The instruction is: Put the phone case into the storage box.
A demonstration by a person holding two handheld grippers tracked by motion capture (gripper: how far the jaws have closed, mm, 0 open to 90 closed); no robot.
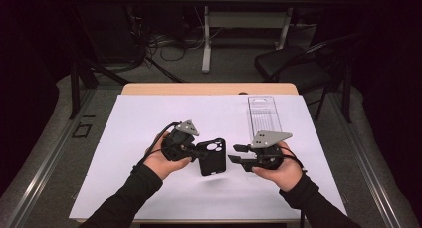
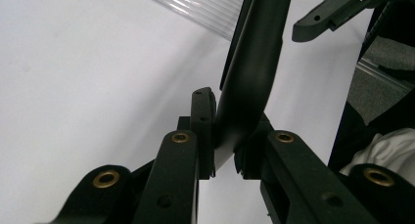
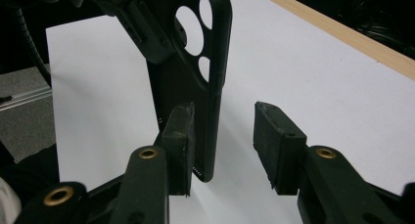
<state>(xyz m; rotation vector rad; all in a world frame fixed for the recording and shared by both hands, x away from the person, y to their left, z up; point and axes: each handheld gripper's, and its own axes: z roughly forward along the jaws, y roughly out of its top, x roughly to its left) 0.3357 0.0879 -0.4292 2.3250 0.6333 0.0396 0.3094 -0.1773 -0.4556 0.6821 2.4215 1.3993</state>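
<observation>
A black phone case (image 1: 213, 156) with round camera holes is held above the white sheet, my left gripper (image 1: 199, 151) shut on one of its edges. In the left gripper view the case (image 2: 249, 72) rises edge-on out of my left gripper (image 2: 225, 136). My right gripper (image 1: 234, 154) stands open just right of the case, pointing at it. In the right gripper view the case (image 3: 195, 62) hangs upright, its lower end inside my right gripper (image 3: 220, 136). It sits close by one pad, and a wide gap separates it from the other pad.
A clear ribbed plastic package (image 1: 263, 113) lies on the white sheet (image 1: 149, 118) at the back right. The sheet covers a wooden table (image 1: 209, 88). A dark chair (image 1: 293, 63) and cables stand on the floor beyond.
</observation>
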